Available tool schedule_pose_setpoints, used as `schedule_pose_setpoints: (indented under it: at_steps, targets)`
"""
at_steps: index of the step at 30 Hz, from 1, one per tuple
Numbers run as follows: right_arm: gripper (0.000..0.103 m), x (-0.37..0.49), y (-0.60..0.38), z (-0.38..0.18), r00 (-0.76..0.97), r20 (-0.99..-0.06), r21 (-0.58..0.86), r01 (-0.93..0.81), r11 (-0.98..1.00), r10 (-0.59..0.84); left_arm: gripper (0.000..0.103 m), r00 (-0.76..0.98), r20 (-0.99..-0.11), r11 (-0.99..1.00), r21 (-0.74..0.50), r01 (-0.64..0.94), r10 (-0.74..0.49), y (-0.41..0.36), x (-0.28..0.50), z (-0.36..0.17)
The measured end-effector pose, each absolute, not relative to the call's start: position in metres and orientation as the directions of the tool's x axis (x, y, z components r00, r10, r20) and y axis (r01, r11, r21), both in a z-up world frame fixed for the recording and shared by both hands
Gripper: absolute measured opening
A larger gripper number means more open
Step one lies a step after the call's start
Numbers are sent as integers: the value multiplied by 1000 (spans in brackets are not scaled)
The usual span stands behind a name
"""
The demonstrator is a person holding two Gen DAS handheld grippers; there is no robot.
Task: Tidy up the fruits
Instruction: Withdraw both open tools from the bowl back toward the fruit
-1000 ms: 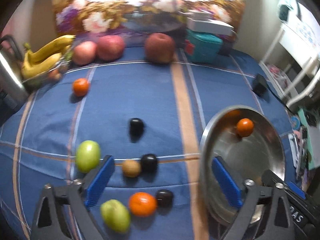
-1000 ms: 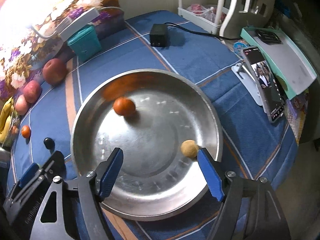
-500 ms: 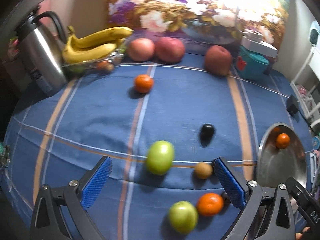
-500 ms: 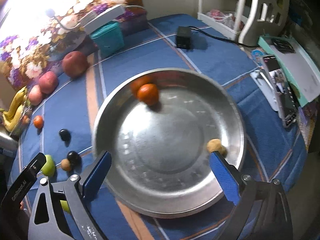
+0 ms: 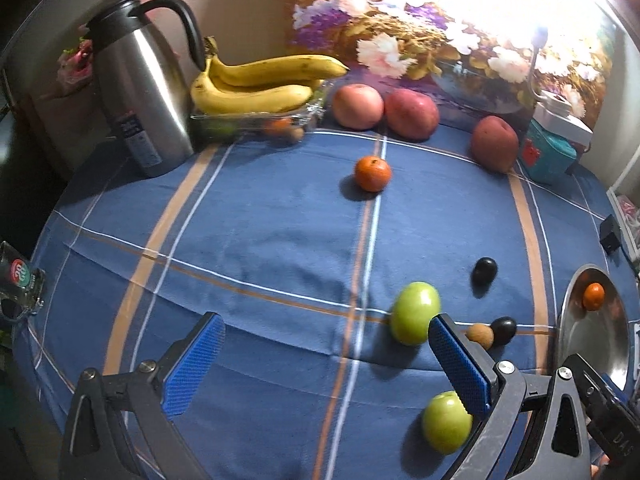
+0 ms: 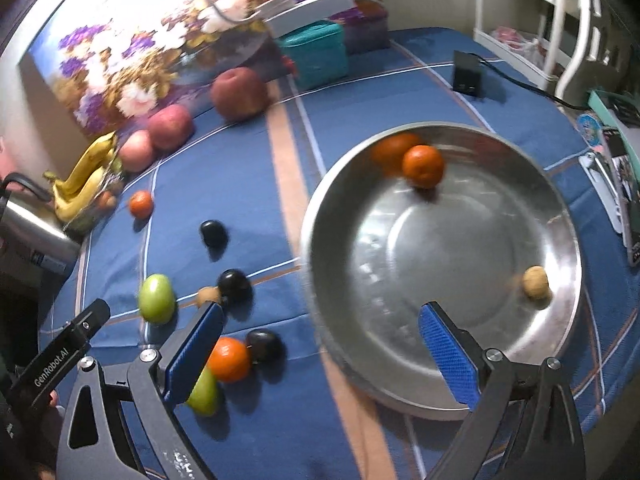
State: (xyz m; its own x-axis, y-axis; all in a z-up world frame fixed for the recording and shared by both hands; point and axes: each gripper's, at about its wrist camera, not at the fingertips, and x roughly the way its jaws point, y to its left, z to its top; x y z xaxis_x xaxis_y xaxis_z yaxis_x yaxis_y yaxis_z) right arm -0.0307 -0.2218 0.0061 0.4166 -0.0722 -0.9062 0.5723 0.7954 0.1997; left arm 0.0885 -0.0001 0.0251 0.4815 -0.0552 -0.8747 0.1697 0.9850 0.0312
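Note:
A steel bowl (image 6: 472,376) holds an orange (image 6: 423,166) and a small brown fruit (image 6: 535,282); its edge shows in the left wrist view (image 5: 576,320). On the blue cloth lie two green apples (image 5: 415,313) (image 5: 446,424), dark plums (image 5: 484,271) (image 5: 503,330), a brown fruit (image 5: 479,335) and an orange (image 5: 372,173). Another orange (image 6: 229,359) lies by the right gripper's left finger. My left gripper (image 5: 326,366) is open and empty above the cloth, left of the green apples. My right gripper (image 6: 320,354) is open and empty over the bowl's near-left rim.
Three red apples (image 5: 411,113) line the back by a floral picture. Bananas (image 5: 256,84) sit in a clear tray beside a steel kettle (image 5: 140,96). A teal box (image 5: 550,158) stands back right. A black adapter (image 6: 466,74), phone (image 6: 624,200) and shelf lie right of the bowl.
My left gripper has swung left, away from the bowl, so the kettle and bananas fill its view. My right gripper has drawn back and left; the orange rolled along the bowl's far wall.

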Motion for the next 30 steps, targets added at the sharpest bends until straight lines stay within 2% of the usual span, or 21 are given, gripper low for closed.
schedule_pose_setpoints:
  at_steps: [6, 24, 30]
  targets:
    - [98, -19, -195, 10, 450, -891, 199, 499, 843, -56, 103, 505, -862, 987, 41, 158, -45, 21, 89, 32]
    - [98, 6, -136, 27, 558, -830, 177, 285, 942, -12, 103, 516, -850, 992, -55, 111, -105, 57, 95, 41]
    - [98, 10, -135, 26, 559, -829, 164, 286, 944, -25, 103, 503, -855, 989, -66, 131, -124, 50, 95, 40]
